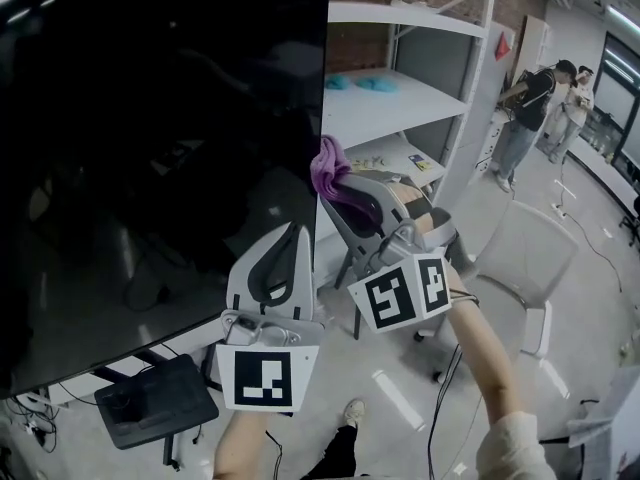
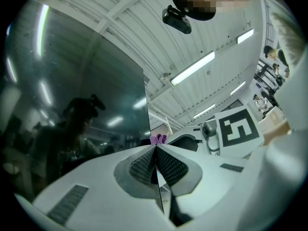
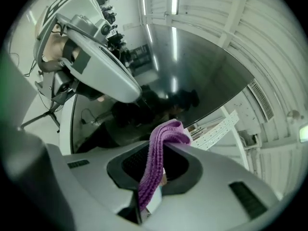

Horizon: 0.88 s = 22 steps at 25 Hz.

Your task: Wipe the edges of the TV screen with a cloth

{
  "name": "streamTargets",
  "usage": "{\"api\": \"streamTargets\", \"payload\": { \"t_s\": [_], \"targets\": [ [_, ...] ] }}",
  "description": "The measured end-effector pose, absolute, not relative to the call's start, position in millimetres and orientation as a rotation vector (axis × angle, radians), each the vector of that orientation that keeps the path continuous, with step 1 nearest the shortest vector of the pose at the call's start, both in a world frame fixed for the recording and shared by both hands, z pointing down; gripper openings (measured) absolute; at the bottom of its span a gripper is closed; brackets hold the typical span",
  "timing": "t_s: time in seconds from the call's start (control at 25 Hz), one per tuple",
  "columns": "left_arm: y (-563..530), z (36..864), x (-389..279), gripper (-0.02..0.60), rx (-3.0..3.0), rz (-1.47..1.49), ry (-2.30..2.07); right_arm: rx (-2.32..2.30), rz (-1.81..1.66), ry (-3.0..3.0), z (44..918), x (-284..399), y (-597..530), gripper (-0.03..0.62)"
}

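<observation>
Left gripper (image 1: 296,230), nearest, is hovering by the TV screen's (image 1: 150,148) lower right corner, jaws pressed together, nothing between them. Right gripper (image 1: 345,183) is clamping the purple cloth (image 1: 328,166) at the screen's right edge. White shelving (image 1: 400,108) is standing just behind that edge, with a white chair (image 1: 525,253) nearby.

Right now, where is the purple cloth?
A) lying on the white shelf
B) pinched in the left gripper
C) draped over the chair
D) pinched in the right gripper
D: the purple cloth is clamped between the jaws of the right gripper, beside the edge of the TV screen; the left gripper is shut on nothing.
</observation>
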<state>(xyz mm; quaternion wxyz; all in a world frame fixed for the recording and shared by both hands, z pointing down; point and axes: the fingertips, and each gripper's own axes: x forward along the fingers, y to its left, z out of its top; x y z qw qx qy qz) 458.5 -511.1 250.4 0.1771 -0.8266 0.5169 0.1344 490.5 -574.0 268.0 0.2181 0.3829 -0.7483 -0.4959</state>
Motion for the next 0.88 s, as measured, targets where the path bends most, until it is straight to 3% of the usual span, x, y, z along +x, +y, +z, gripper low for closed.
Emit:
{"api": "streamTargets", "payload": {
  "t_s": [0.64, 0.88],
  "targets": [
    [-524.2, 390.0, 436.0, 0.015, -2.477, 0.224, 1.605, 1.024, -0.974, -2.216, 446.1, 477.2, -584.0, 0.061],
    [-520.0, 434.7, 425.6, 0.015, -2.543, 0.177, 1.635, 1.061, -0.662, -2.368, 513.0, 476.7, -587.6, 0.061]
  ]
}}
